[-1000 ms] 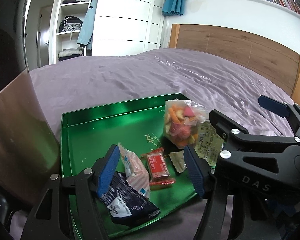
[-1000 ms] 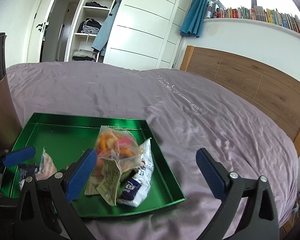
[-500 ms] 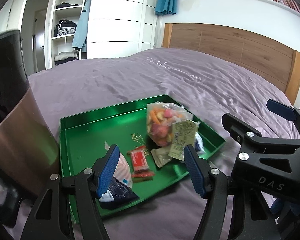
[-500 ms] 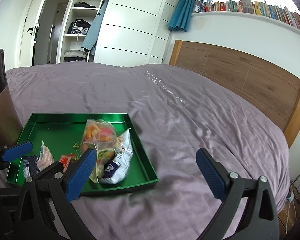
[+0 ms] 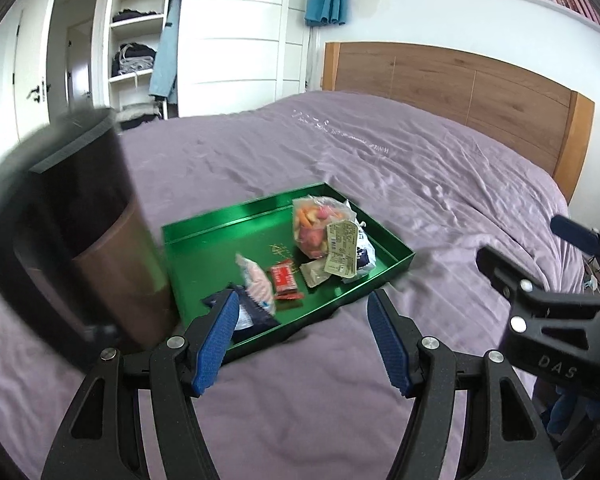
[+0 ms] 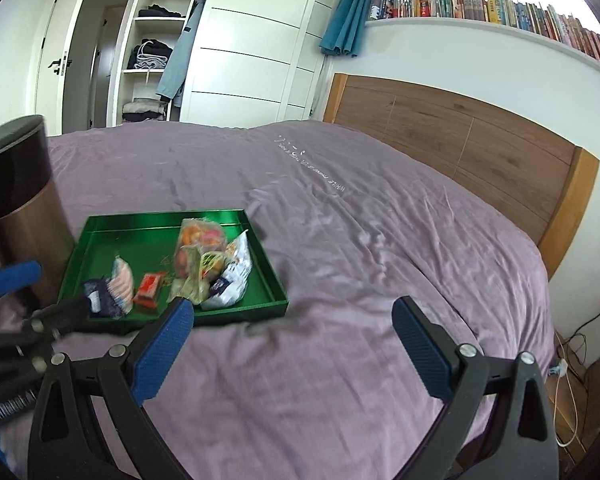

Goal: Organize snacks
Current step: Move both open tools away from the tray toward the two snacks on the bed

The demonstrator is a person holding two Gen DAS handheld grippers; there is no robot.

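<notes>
Now green tray long axis toward headboard, snacks inside

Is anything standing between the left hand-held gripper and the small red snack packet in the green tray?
Nothing visible does. The left hand-held gripper is open just outside the green tray; only the tray's low near wall lies before the red packet.

L claw & R claw both wide apart, empty.
</notes>
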